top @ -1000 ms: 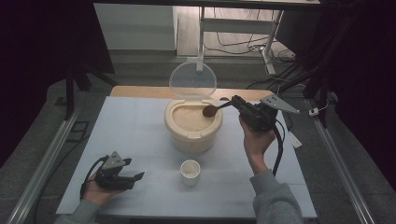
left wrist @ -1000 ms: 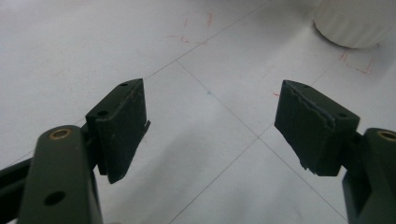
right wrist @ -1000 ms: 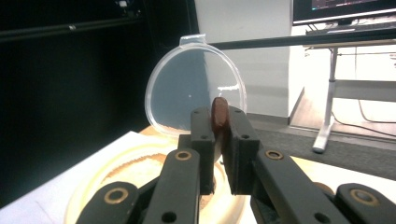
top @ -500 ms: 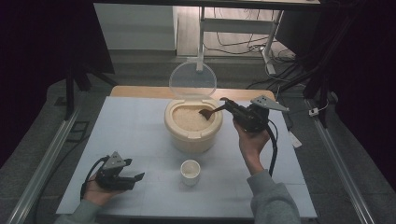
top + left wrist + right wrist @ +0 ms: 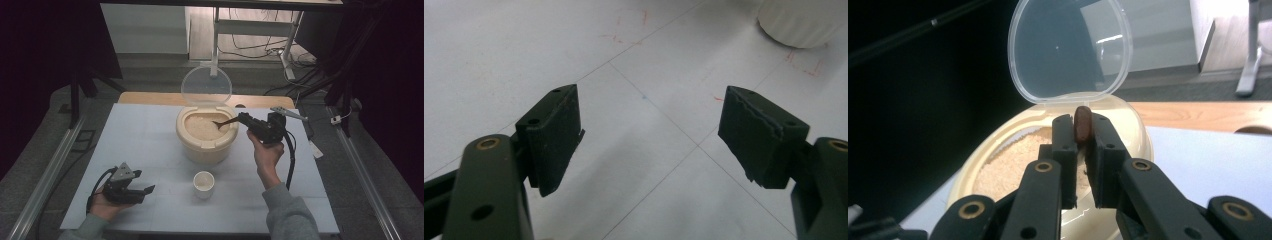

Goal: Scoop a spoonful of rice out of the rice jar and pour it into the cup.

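- Dipping toward the grain, the right gripper (image 5: 248, 121) has come down over the last second, its jaws pinched tight on the handle of a brown spoon (image 5: 226, 122); in the right gripper view the handle end (image 5: 1082, 124) stands up between the two black pads.
- Just ahead of those jaws, the spoon's bowl now lies down in the pale grain (image 5: 202, 125), where a second ago it hung above the rim on the gripper's side.
- Around the grain sits the cream-coloured container (image 5: 205, 145), with its clear hinged lid (image 5: 206, 86) standing open on the far side, well clear of the spoon's path.
- Nearer the person than the right gripper, and lower on the table (image 5: 145, 130), stands a small white cup (image 5: 203, 184), apart from the container.
- Off beyond the cup, the left gripper (image 5: 142, 191) rests low in the other hand and has not shifted; its jaws gape wide with nothing between them, and in the left gripper view the white cup's base (image 5: 801, 22) lies ahead of them.
- Judging from this, the scoop is only beginning: the spoon has reached the grain, but no load is lifted yet, and the cup is the likely place for it.
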Tool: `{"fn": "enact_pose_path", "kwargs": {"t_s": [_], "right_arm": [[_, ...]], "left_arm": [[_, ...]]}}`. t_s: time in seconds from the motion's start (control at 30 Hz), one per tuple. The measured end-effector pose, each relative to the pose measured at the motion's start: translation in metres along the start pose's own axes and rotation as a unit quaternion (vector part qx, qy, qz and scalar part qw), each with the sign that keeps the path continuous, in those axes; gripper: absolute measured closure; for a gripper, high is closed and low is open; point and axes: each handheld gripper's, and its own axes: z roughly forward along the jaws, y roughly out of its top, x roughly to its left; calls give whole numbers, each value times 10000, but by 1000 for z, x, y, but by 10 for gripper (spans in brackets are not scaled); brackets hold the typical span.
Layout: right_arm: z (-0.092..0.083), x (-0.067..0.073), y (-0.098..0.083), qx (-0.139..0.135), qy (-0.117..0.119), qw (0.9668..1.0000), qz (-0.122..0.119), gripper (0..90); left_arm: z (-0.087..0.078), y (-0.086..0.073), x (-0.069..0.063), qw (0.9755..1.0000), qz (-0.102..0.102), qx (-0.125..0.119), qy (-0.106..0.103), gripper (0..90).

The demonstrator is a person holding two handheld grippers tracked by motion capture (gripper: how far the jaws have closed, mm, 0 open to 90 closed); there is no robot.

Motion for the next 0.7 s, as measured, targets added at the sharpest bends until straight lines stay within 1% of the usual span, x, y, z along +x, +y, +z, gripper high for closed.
{"fn": "enact_pose_path", "kwargs": {"t_s": [0.03, 0.07, 0.1, 0.13, 0.17, 0.23, 0.3, 0.43, 0.47, 0.57, 0.63, 0.7], "right_arm": [[0, -4, -1, 10, 17, 9996, 272, 824], [0, -4, -1, 10, 17, 9996, 272, 824], [0, -5, -1, 8, 32, 9992, 392, 824], [0, -9, -2, 13, 33, 9982, 597, 824], [0, -9, -2, 13, 33, 9982, 597, 824], [-1, -11, -1, 6, 57, 9971, 761, 826], [-3, -13, -1, -68, 85, 9955, 936, 828], [-4, -17, -1, -55, 111, 9930, 1172, 829], [-4, -19, -2, -74, 104, 9919, 1264, 829], [-4, -24, -4, -109, 81, 9869, 1607, 829], [-5, -28, -5, -89, 112, 9841, 1771, 829], [-5, -30, -5, -129, 135, 9815, 1907, 830]], "left_arm": [[0, 0, 0, 10000, 0, 0, -1, 247], [0, 0, 0, 10000, 1, 0, -1, 247], [0, 0, 0, 10000, 1, 0, 0, 247], [0, 0, 0, 10000, -4, -5, -2, 247], [0, 0, 0, 10000, -5, -7, -2, 247], [0, 0, 1, 10000, -6, -6, -2, 247], [0, 0, 1, 10000, -3, -4, -4, 247], [0, 0, 0, 10000, 10, -2, -2, 247], [0, 0, 0, 10000, 7, -4, -2, 247], [0, 0, 0, 10000, 4, -12, -2, 247], [0, 0, 0, 10000, 4, -12, -4, 247], [-1, 0, 1, 10000, 5, -13, -6, 247]]}}
